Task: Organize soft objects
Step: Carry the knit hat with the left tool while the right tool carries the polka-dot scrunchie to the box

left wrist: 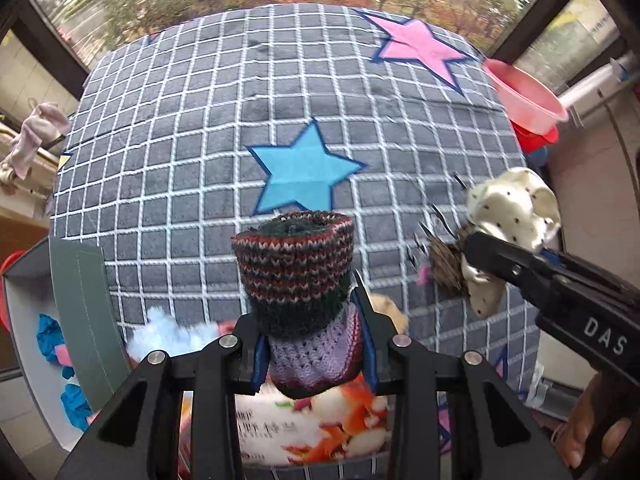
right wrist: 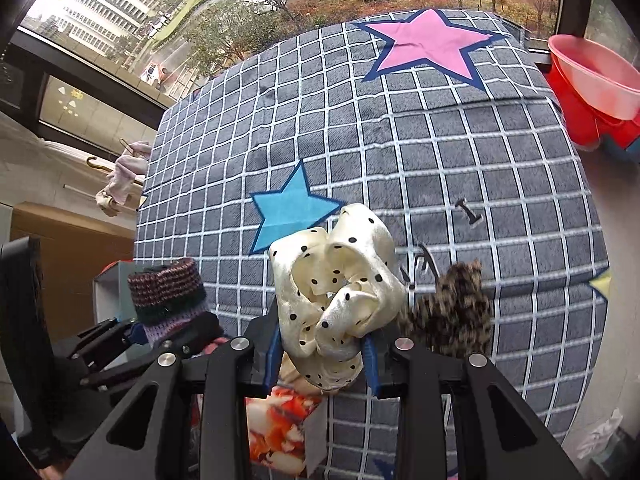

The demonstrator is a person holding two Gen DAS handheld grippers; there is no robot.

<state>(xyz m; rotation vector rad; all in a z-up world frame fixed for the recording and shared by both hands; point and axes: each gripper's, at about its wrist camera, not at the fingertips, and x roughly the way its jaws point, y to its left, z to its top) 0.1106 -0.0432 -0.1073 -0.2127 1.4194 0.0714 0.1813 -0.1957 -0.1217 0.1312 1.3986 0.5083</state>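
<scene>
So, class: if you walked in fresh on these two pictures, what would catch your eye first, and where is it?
Most striking are the two held items: a striped knitted sock clamped in the left tongs, and a cream polka-dot scrunchie pinched in the right tongs. Behind both lies a grey checked blanket with a blue star mid-field and a pink star farther off.

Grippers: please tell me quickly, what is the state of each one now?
Left gripper: closed on the striped knitted sock.
Right gripper: closed on the cream polka-dot scrunchie.
</scene>
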